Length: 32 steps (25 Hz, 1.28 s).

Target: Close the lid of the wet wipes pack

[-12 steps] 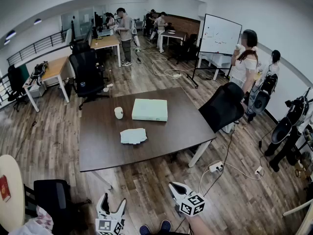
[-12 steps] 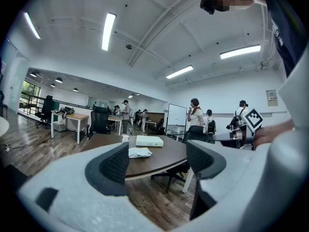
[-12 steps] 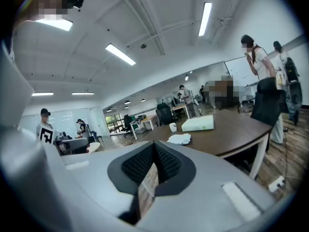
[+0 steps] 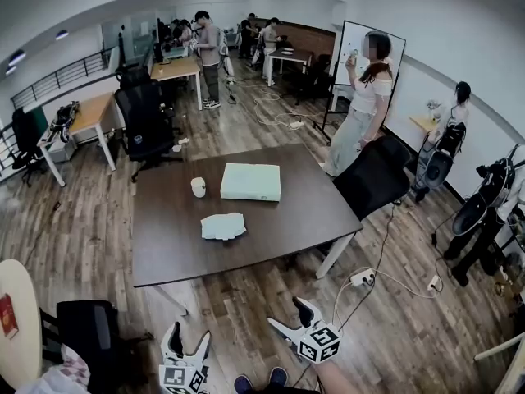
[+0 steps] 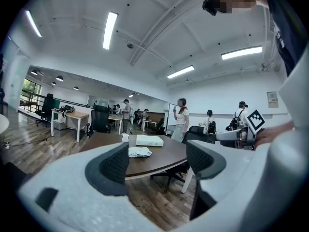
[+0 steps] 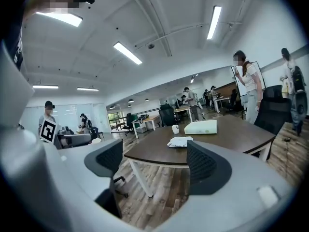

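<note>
The wet wipes pack [image 4: 223, 226] is a pale, crumpled packet lying near the middle of the dark brown table [image 4: 164, 253]. It is too far off to tell how its lid stands. Both grippers hang well short of the table, over the wooden floor. My left gripper [image 4: 187, 341] is open with nothing between its fingers. My right gripper [image 4: 289, 314] is open too, its jaws spread wide and empty. The pack [image 5: 139, 152] shows far beyond the jaws in the left gripper [image 5: 157, 161] view. It lies equally distant [image 6: 179, 141] in the right gripper [image 6: 154, 163] view.
A flat white box [image 4: 250, 182] and a white cup [image 4: 198, 187] stand behind the pack. A black office chair [image 4: 373, 179] sits at the table's right end, with a person [image 4: 361, 105] just behind it. Cables and a power strip [image 4: 362, 281] lie on the floor at right.
The right gripper has turned slightly, and its two fingers now show spread apart. The person by the whiteboard has walked left, closer to the table. The left gripper has not moved.
</note>
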Tool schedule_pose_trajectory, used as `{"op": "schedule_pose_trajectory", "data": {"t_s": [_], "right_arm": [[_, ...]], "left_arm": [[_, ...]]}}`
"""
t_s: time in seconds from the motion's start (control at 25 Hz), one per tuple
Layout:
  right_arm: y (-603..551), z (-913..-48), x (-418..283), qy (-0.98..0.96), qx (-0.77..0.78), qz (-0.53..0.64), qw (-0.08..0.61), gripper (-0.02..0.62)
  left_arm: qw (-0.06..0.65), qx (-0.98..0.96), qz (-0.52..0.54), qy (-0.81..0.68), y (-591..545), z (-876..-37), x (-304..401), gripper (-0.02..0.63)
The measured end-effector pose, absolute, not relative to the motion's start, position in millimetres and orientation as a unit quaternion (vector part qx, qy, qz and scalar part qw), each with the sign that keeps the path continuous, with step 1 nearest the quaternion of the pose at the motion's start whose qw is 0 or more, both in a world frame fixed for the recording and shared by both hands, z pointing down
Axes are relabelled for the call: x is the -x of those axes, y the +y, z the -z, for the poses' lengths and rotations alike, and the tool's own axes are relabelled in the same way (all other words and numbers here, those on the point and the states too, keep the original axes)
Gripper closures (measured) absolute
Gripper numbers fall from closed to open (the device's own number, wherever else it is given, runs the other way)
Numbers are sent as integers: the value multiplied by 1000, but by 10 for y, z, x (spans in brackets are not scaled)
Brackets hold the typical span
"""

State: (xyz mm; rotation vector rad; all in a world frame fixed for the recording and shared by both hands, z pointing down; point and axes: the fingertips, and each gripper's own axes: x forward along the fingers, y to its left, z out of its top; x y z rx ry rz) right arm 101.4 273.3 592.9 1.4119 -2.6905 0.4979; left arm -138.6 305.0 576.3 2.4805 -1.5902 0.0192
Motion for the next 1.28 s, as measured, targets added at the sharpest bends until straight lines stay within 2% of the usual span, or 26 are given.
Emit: {"op": "schedule_pose_trajectory", "data": {"t_s": [0.84,1.28], "right_arm": [[2573,-5950,-756,-861,-488,-135,40,158],[1814,-5968,-870,-867,-483,-118,37,160]], "left_arm": [[89,-853,-16,-513,2813,-5834,1668,235],[88,-853,-17,-514,1957,-5915,1534,235]]}}
